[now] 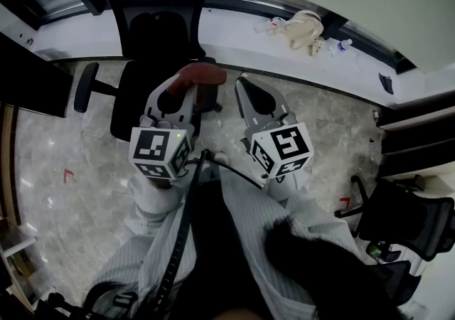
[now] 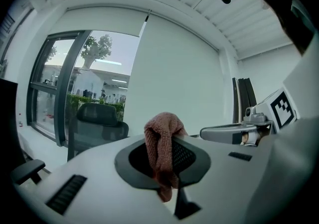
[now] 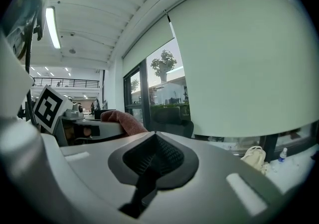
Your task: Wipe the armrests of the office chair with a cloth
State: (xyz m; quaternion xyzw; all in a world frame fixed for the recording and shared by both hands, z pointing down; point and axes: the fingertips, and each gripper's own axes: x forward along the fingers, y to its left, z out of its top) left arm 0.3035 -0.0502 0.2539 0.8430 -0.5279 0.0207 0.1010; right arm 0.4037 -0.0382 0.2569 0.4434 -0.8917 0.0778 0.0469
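The cloth (image 2: pixel 160 138) is coarse knit, the floor (image 1: pixel 57 219) glossy polished stone.

Grey marbled floor (image 1: pixel 64 212). Bears the black office chair (image 1: pixel 153 34) at the far side, close to the wall, and a second black chair (image 1: pixel 409 222) at the right edge. Shows one small red mark (image 1: pixel 69 175) at the left and another (image 1: pixel 344 203) at the right. Raised white ledge (image 1: pixel 234 34) along the wall beyond. Holds a beige bag (image 1: pixel 306 30), with a clear bottle (image 1: pixel 343 45) just beside it on the right and a small clear item (image 1: pixel 269 25) near its left; contact not discernible.
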